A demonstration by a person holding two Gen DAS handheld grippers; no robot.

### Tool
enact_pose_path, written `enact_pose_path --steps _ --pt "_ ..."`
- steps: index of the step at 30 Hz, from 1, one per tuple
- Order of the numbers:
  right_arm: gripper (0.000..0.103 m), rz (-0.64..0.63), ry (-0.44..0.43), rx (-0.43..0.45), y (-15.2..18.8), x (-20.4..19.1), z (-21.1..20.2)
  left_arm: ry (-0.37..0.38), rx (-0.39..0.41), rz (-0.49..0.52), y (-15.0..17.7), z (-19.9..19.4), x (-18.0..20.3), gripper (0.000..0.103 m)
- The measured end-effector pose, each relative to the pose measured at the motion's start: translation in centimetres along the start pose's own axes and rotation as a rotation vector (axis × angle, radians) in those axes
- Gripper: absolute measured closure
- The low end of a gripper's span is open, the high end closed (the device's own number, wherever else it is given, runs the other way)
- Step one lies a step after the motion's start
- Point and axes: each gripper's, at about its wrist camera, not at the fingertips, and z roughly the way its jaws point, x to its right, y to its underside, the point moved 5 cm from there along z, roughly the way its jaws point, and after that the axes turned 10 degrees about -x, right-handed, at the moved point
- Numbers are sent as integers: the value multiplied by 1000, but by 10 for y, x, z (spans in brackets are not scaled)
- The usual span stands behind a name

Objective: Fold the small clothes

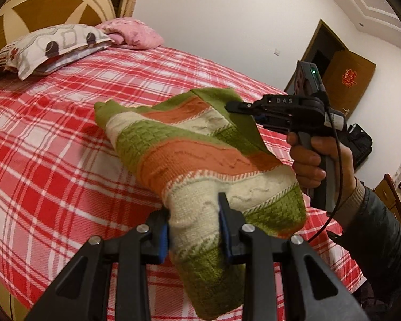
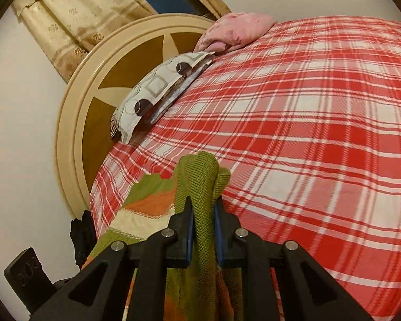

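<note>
Right now both tools are clamped on the same knitted garment, a small striped piece in green, orange and cream, and it hangs stretched between them above the bed. From the left wrist view, the left gripper has its two blue-padded fingers closed on a cream-and-green part of the knit, with fabric bunched thickly between them and more of it drooping below the jaws. Further off in that same view, the right gripper pinches the green edge at the far upper corner of the garment, held by the person's right hand, whose fingers wrap the grey handle; a black cable runs down past the wrist. The right wrist view confirms it: the right gripper's jaws sit tight on a folded ridge of plain green knit that rises above the fingertips, while the striped part falls away to the lower left.

Under it all lies the red-and-white plaid bedspread. At the head of the bed, a patterned pillow rests against the round cream-and-brown headboard, with a pink pillow just beside it. Gold curtains hang behind the headboard, and a brown door with a red ornament stands open on the far wall.
</note>
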Motion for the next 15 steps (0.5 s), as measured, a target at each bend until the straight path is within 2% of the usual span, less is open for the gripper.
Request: enact_pose_path --steps 8,15 --pt "90 -9 10 -51 1 -10 35 -14 -19 -42 12 5 -19 72" --pt "90 25 48 -82 4 1 53 -32 -30 -25 22 9 -21 71"
